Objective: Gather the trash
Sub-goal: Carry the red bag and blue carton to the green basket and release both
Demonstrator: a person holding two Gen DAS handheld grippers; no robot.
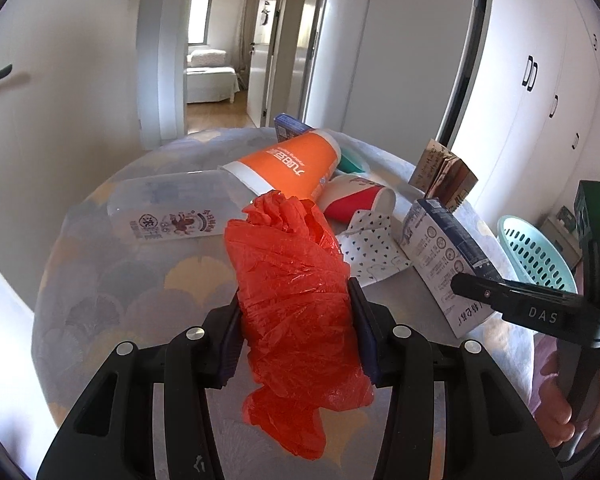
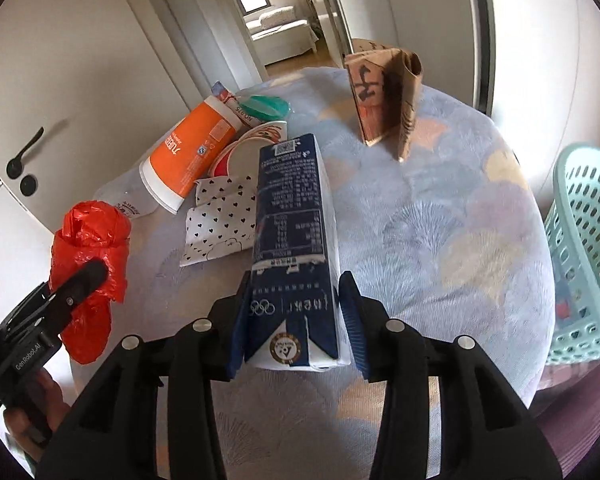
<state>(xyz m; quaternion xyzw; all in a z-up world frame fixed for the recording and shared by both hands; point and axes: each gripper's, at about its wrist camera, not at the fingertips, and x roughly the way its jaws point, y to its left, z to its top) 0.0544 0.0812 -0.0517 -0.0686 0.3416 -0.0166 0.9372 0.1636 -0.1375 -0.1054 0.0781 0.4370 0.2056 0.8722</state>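
The left gripper [image 1: 296, 332] has its jaws clamped on a crumpled red plastic bag [image 1: 296, 280] above the round patterned surface [image 1: 140, 300]. The right gripper [image 2: 296, 316] has its jaws partly open around a dark blue carton [image 2: 290, 240] lying there; contact is unclear. Farther back lie an orange cup [image 2: 188, 152] and a folded brown paper bag [image 2: 384, 96]. A mint basket [image 2: 588, 248] stands at the right.

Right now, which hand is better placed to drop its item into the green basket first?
Right. The basket stands just past the table edge on the right gripper's side, with the milk carton between its fingers. The left gripper, clamping the red plastic bag, is on the far side and would have to cross over.
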